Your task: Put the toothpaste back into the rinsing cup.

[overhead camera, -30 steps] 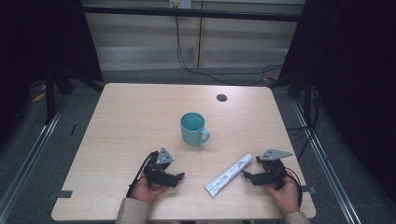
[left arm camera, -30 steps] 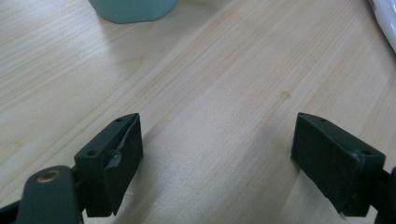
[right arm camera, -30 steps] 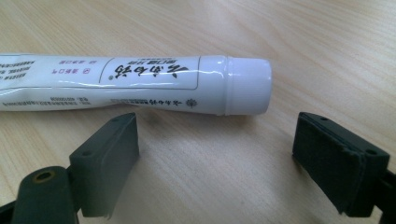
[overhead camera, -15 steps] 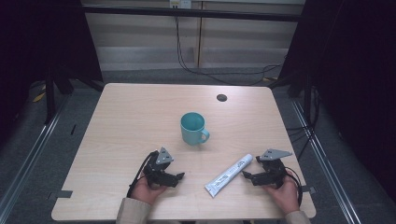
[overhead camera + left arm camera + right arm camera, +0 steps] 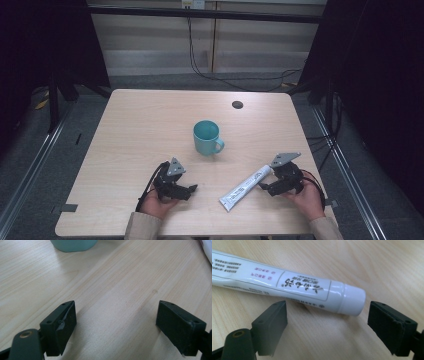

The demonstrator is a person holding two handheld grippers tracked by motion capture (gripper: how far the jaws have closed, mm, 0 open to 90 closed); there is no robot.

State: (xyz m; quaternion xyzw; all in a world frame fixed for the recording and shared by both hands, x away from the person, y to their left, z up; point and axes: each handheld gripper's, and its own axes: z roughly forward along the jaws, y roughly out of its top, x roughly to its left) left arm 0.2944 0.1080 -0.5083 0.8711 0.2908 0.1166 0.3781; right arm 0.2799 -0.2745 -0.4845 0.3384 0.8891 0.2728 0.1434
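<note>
A teal mug point(image 5: 207, 137) stands upright near the table's middle, handle to the right; its base point(image 5: 73, 245) shows at the top of the left gripper view. A white tube point(image 5: 245, 188) with printed text lies flat at the front right, its cap end point(image 5: 353, 300) just beyond my right gripper point(image 5: 327, 327). That right gripper point(image 5: 265, 187) is open, jaws wide, resting low beside the tube's cap end without touching it. My left gripper point(image 5: 191, 191) sits at the front left, open, with bare wood between its jaws point(image 5: 116, 323).
The light wooden table point(image 5: 150, 125) has a small dark round hole point(image 5: 237, 104) at the back right. Dark frames and cables stand beyond the far edge. A person's hands hold both grippers near the front edge.
</note>
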